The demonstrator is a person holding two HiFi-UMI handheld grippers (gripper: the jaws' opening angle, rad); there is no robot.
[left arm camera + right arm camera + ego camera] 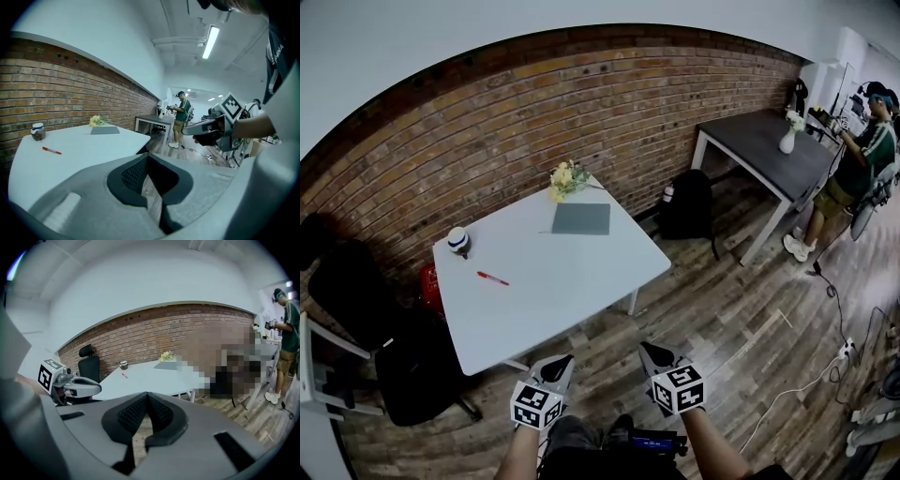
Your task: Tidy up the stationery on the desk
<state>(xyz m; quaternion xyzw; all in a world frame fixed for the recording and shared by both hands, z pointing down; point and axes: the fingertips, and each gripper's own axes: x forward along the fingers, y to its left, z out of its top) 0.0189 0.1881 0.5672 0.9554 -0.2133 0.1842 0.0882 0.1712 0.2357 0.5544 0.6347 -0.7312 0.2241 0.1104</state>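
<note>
Ahead-left on the desk point(581, 281), the red pen point(492, 278) lies crosswise, nearer my closed, empty left hand-held gripper point(558, 364).

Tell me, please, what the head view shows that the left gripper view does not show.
Only the head view: the black office chair beside the white table, and the black backpack by the brick wall. Only the left gripper view: the ceiling lamp, and the left gripper close up, jaws shut and empty. Both: the table, red pen, grey notebook, yellow flowers, the right gripper and the person in green.
</note>
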